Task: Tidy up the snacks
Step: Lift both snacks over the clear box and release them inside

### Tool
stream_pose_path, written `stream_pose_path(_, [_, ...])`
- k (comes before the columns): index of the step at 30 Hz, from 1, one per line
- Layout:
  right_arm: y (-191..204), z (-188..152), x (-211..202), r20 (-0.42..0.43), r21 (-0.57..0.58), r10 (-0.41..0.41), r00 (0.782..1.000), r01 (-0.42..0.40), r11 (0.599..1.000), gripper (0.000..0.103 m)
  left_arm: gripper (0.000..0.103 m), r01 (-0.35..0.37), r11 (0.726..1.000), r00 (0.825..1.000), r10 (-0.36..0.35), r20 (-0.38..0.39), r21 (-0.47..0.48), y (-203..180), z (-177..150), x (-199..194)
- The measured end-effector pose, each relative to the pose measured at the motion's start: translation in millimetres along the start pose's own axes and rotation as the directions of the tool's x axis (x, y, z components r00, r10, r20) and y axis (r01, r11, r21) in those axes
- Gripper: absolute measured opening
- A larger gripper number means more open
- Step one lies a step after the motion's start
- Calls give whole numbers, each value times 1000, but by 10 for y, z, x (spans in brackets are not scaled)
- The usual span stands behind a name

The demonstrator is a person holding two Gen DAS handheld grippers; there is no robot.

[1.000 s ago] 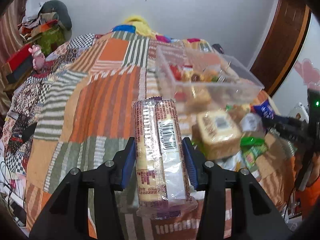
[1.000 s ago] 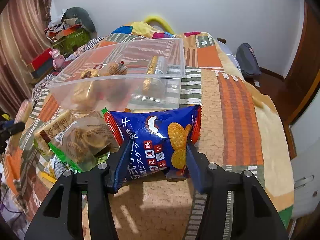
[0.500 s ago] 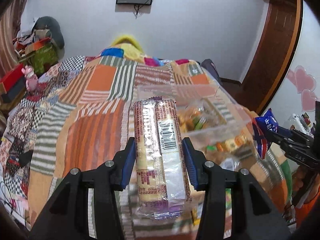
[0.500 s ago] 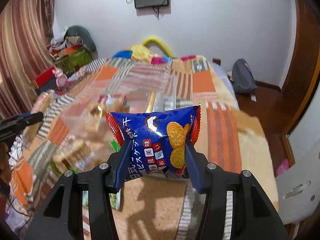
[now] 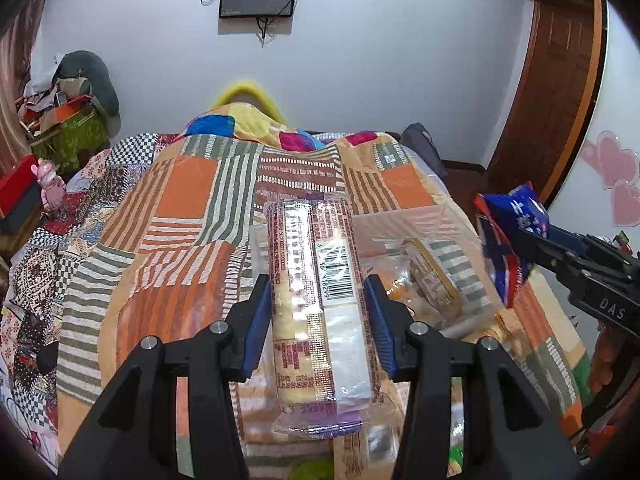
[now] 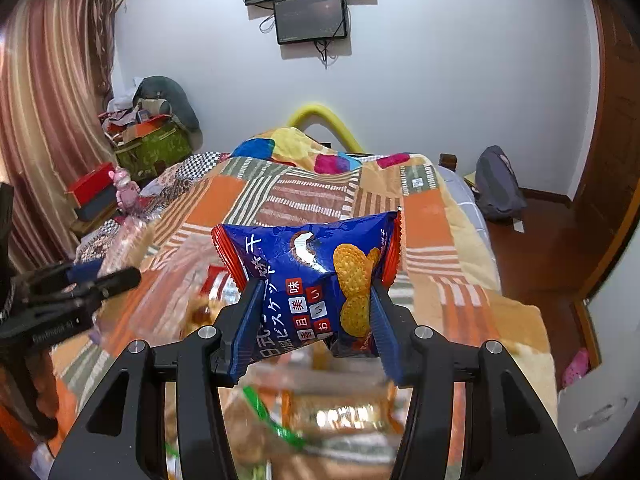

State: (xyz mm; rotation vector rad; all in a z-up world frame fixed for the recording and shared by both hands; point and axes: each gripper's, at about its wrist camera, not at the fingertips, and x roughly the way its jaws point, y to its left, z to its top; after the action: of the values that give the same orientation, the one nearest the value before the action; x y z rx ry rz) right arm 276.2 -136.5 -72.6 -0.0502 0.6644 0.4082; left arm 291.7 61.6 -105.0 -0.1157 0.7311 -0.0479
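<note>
Left wrist view is showing the left gripper (image 5: 318, 312) clamping a long biscuit sleeve (image 5: 320, 300), blue pads pressing on both long sides around the barcode. The sleeve is sitting up in the air, pointing toward 12 o'clock, with the clear plastic bin (image 5: 420, 264) just behind it at about 2 o'clock on the patchwork bedspread (image 5: 168, 216). Over at 3 o'clock the right gripper (image 5: 520, 240) is poking in with its own bag.

Right wrist cam: that gripper (image 6: 314, 312) is squeezing a blue cracker bag (image 6: 316, 272) across its lower middle, and the foil is puckering in where the pads bite. The bag is hanging above a blurry pile of other snack packets (image 6: 320, 416) at 6 o'clock, so I can't tell much about those. The other gripper (image 6: 76, 288) is showing at 9 o'clock.

Handling-wise, I'm guessing both packs are light. The sleeve is looking fairly stiff since the stacked biscuits are giving it a spine, so gripping mid-length on the sides seems right; the loose wrapper end at the bottom would just slip. The blue bag is puffy and slick, and the crackers inside are probably crushing easily, so gentle pressure near the middle or along a crimped seam is what I'd go for.
</note>
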Motion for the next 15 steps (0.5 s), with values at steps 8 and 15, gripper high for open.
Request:
stream_pose_path(8, [59, -29, 470, -99, 5, 16, 995, -16, 1000, 48, 46, -10, 1000, 998, 9, -55, -10, 31, 26, 419])
stream_pose_path(15, [62, -110, 627, -147, -33, -31, 989, 26, 999, 49, 46, -19, 1000, 996, 18, -85, -14, 51, -14, 619])
